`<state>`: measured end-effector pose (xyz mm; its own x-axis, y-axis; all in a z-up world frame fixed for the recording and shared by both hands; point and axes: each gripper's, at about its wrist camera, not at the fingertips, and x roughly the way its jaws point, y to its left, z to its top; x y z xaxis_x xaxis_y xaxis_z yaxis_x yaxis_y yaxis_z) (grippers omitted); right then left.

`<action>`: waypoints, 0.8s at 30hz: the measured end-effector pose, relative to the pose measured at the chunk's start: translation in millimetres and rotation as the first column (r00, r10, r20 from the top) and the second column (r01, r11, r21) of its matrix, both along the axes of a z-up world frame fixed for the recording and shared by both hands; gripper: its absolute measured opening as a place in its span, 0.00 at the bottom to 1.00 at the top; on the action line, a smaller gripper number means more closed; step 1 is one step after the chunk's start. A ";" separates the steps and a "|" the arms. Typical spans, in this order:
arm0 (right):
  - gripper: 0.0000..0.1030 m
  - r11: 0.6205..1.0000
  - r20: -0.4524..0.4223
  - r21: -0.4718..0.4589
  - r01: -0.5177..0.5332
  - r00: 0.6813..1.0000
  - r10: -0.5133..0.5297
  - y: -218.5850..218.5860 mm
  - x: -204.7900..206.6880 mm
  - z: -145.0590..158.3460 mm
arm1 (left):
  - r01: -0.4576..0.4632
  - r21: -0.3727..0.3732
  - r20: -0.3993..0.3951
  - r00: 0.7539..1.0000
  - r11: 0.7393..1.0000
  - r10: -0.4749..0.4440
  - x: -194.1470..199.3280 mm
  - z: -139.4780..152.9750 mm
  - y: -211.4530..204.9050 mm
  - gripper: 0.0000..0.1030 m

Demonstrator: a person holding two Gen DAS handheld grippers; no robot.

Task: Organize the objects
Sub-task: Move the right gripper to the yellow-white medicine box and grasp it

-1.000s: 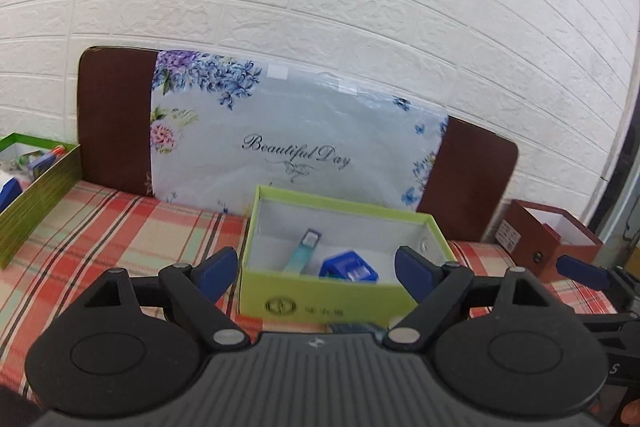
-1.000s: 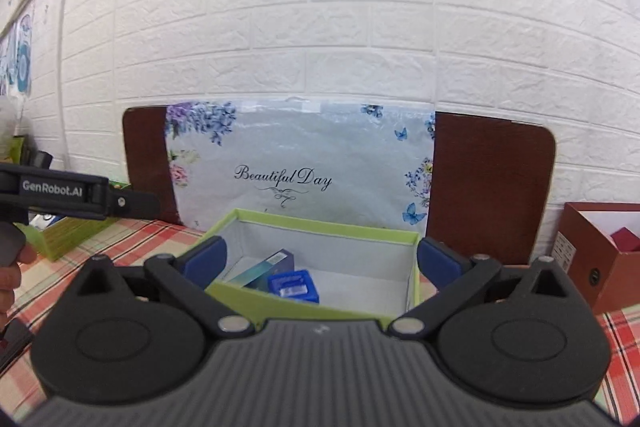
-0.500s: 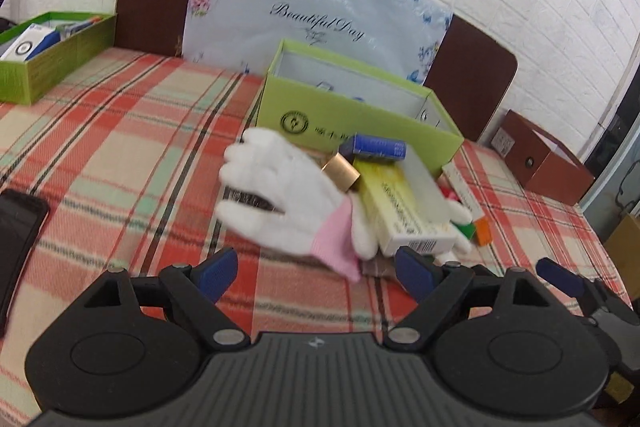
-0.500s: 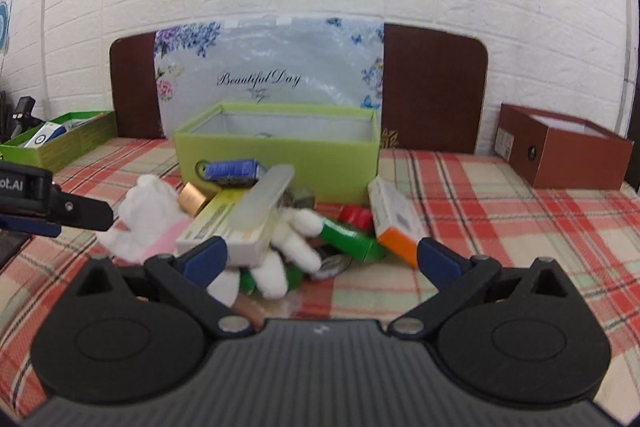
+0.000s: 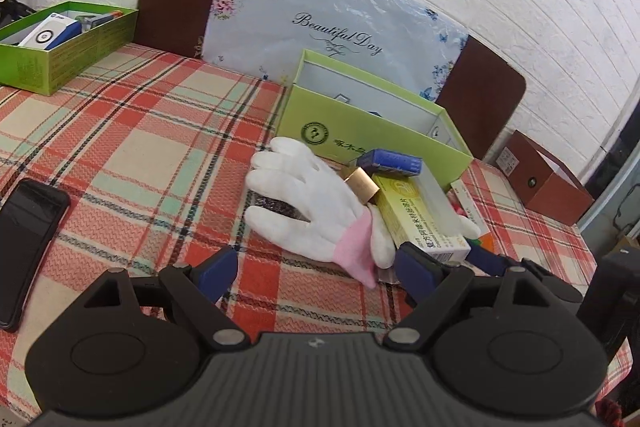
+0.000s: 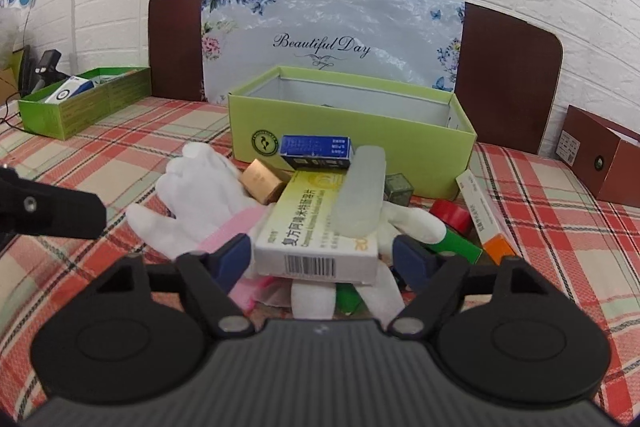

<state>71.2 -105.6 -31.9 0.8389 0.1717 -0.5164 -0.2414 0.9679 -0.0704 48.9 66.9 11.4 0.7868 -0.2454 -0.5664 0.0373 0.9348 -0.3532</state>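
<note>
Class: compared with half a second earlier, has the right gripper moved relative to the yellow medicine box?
Yes. The right gripper has closed in on the yellow medicine box, which now sits between its closing jaws.

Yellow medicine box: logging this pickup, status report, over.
Right gripper closing around yellow medicine box, pads not yet pressing. Left gripper open, empty, near white glove. Translucent case lies atop the box; may slide off.

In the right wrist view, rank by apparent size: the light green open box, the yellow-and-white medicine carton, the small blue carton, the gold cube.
1. Light green open box
2. Yellow-and-white medicine carton, though nearness to the camera enlarges it
3. Small blue carton
4. Gold cube
</note>
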 end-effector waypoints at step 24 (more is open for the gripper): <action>0.64 0.998 -0.164 0.061 0.005 0.987 0.005 -89.3 -75.4 -21.7 | 0.229 0.039 -0.005 0.974 0.973 -0.229 99.0 -15.2 -101.4 0.77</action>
